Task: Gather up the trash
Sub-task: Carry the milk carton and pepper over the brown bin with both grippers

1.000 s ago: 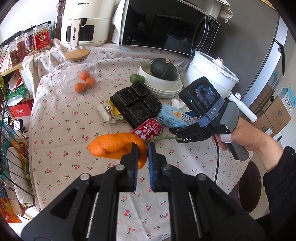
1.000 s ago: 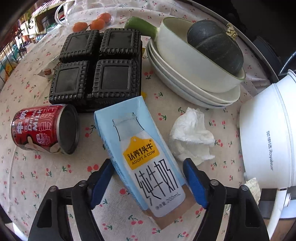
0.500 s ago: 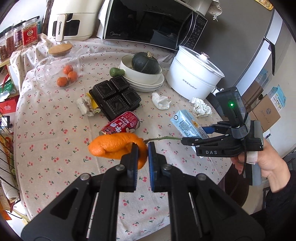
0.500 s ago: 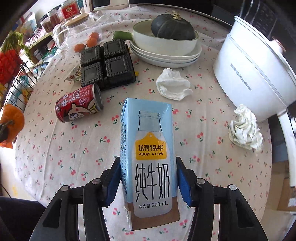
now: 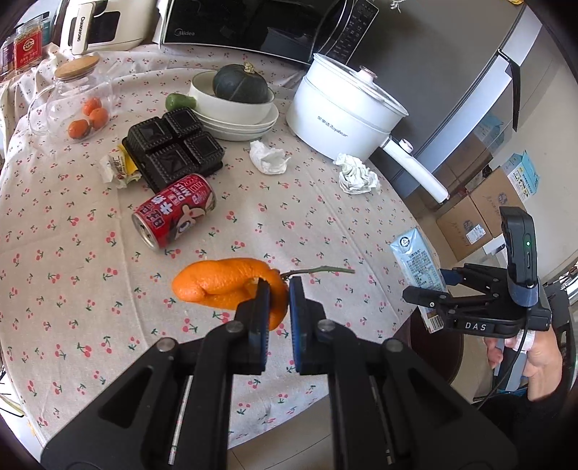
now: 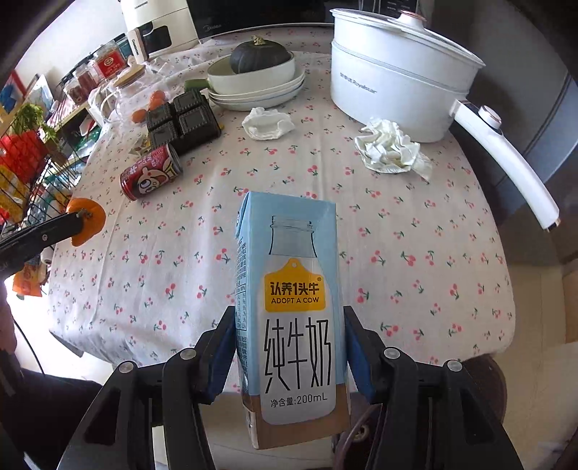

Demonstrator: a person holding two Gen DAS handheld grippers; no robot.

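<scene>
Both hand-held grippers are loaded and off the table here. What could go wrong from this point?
1. The left hand-held gripper pinches only one end of the orange peel; most of it hangs out sideways, so it may tear or slip free.
2. The right hand-held gripper clamps the milk carton near its lower end; if liquid remains, squeezing might push it out.
3. The red can lies on its side on the tablecloth and might roll if bumped.

You're in a home kitchen — microwave [image 5: 253,27], air fryer [image 5: 104,25], fridge [image 5: 469,90], electric pot [image 5: 343,108] on a cherry-print tablecloth [image 5: 90,271].
</scene>
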